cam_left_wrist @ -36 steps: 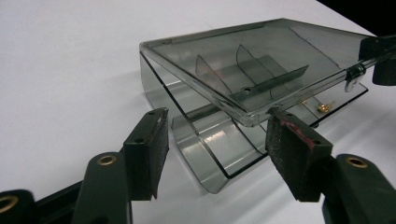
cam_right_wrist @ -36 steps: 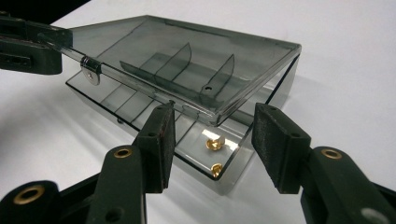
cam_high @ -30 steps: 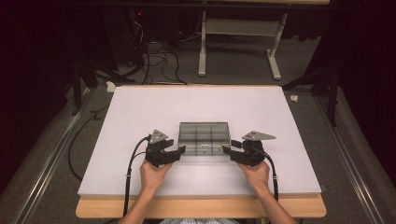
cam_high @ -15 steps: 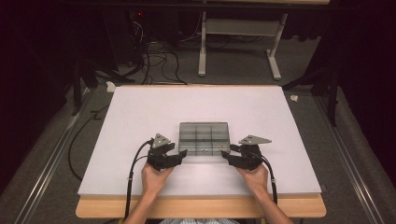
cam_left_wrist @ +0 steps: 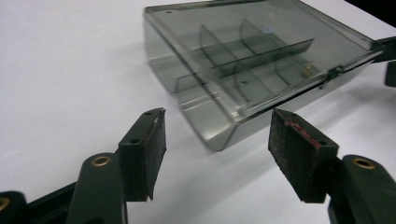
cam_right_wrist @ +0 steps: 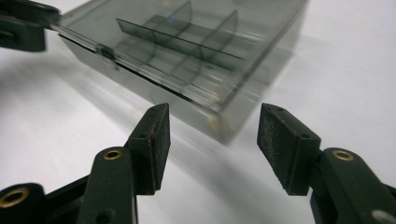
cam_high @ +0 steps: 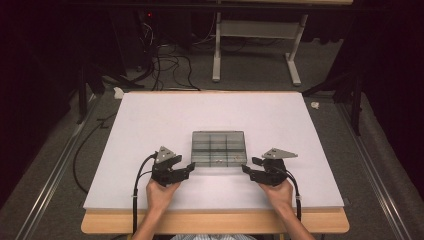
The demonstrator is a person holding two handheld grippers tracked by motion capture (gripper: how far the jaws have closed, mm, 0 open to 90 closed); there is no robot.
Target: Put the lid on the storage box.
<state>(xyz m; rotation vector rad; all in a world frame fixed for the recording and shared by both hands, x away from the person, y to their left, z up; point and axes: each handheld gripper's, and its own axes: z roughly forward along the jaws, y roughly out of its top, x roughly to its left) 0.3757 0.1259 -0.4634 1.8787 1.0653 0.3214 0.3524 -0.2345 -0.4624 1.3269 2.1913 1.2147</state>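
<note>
Compartment box (cam_high: pixel 219 148), smoky clear plastic, lid shut, sits mid-tabletop (cam_high: pixel 150 120). Since a second ago both claws backed off toward 6 o'clock; left claw (cam_high: pixel 189 167) and right claw (cam_high: pixel 247 169) have just been opening, empty. Box apparently released.

A smoky clear plastic box (cam_high: pixel 219 148) with dividers lies on the white table (cam_high: pixel 150 120). The left gripper (cam_high: pixel 186 170) sits just beside the box's near left corner, the right gripper (cam_high: pixel 250 167) just beside its near right corner, both jaws apart and off the box, having just been opening.
</note>
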